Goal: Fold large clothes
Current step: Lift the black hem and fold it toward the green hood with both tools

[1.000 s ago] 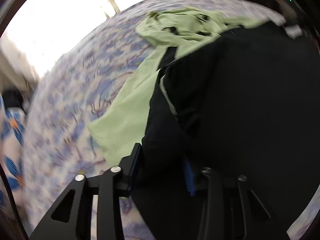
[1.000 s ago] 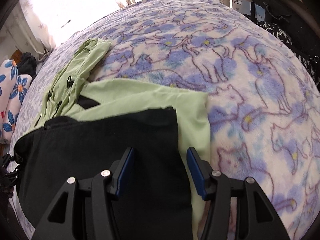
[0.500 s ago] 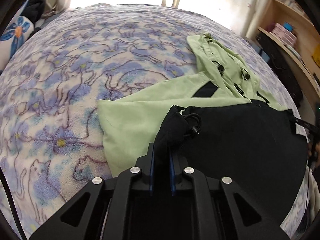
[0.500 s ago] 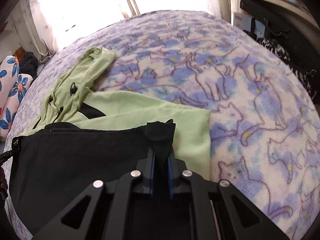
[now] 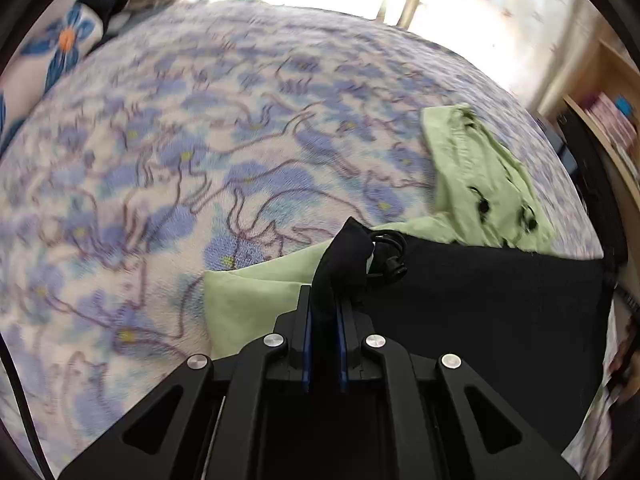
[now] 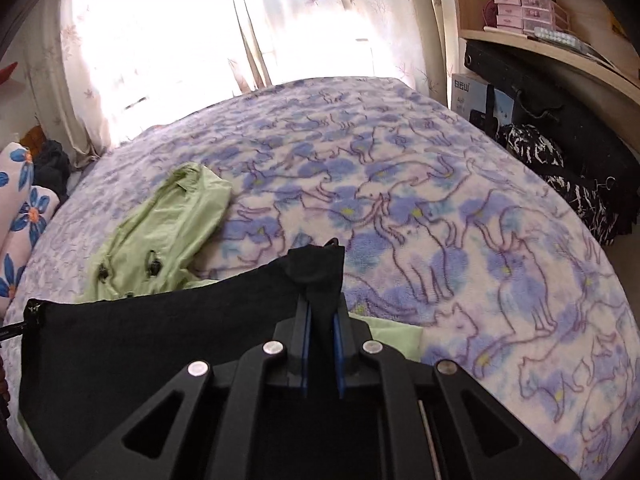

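A black garment point(image 5: 492, 304) point(image 6: 152, 336) is stretched over a light green jacket point(image 5: 480, 184) point(image 6: 168, 232) on the bed. My left gripper point(image 5: 323, 304) is shut on a bunched black corner that carries a drawstring toggle point(image 5: 390, 258). In the right wrist view my right gripper point(image 6: 320, 308) is shut on the other black corner point(image 6: 318, 268), held above the bedspread. The black cloth hangs taut between the two corners and hides most of the green jacket's body. The green hood end with black toggles lies flat beyond it.
The bedspread point(image 6: 460, 220) is white and blue with cat outlines. Flowered pillows point(image 6: 20, 216) lie at the left. A wooden shelf point(image 6: 560, 52) with small pink boxes, a dark bag point(image 6: 560, 176) and a cardboard box stand at the right. Bright curtains point(image 6: 180, 32) hang behind.
Both grippers went from open around the black hem to shut on its corners. They have since lifted the corners, pulling the black cloth up off the green jacket; the left wrist rolled upright.
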The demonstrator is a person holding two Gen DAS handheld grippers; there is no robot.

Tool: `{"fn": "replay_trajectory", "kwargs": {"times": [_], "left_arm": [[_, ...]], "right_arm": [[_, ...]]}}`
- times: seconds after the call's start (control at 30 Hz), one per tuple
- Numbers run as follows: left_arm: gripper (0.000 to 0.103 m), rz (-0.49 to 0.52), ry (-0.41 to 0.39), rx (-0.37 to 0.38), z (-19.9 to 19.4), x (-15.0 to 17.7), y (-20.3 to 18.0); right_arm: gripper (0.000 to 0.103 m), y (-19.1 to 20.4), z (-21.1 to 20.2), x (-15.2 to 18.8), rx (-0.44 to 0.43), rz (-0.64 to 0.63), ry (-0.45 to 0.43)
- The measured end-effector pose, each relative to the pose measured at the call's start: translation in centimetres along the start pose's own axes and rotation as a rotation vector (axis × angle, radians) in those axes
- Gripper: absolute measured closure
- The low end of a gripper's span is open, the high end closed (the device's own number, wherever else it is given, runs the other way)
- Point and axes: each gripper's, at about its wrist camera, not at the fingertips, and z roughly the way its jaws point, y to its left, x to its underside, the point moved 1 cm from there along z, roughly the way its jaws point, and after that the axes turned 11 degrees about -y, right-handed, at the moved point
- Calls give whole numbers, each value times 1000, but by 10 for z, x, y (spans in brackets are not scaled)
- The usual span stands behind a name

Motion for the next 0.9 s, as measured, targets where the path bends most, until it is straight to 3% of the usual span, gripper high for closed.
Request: {"fn": "replay_trajectory", "kwargs": {"times": [0.17,0.27,0.33,0.4,0.47,0.57,0.67,0.8,0.9], "left_arm": [[91,-72,13,-29,29,5,14],[77,-130,14,-33,32,3,25],[59,-179,-4,-22,27,-2,35],[45,-206,-40,-26,16,-7,43],[44,-205,-82,-39,2,-11,46],[44,-181,-104,-46,-12,-14,43],[44,-86,-105,-47,-18,-10,22],[55,76,-88,-5,-10,3,-27],[55,153,-94,-43,8,8,-56]], "right_arm": [[94,1,44,17,66,-1,62],[88,2,65,27,96,10,123],[87,0,67,28,105,34,147],[79,-2,62,23,96,55,148],[71,-4,51,17,85,77,116],[70,-2,32,10,54,105,59],[70,13,17,8,-9,91,29],[70,61,12,15,-105,-9,72],[70,106,15,25,-178,-80,114]]}}
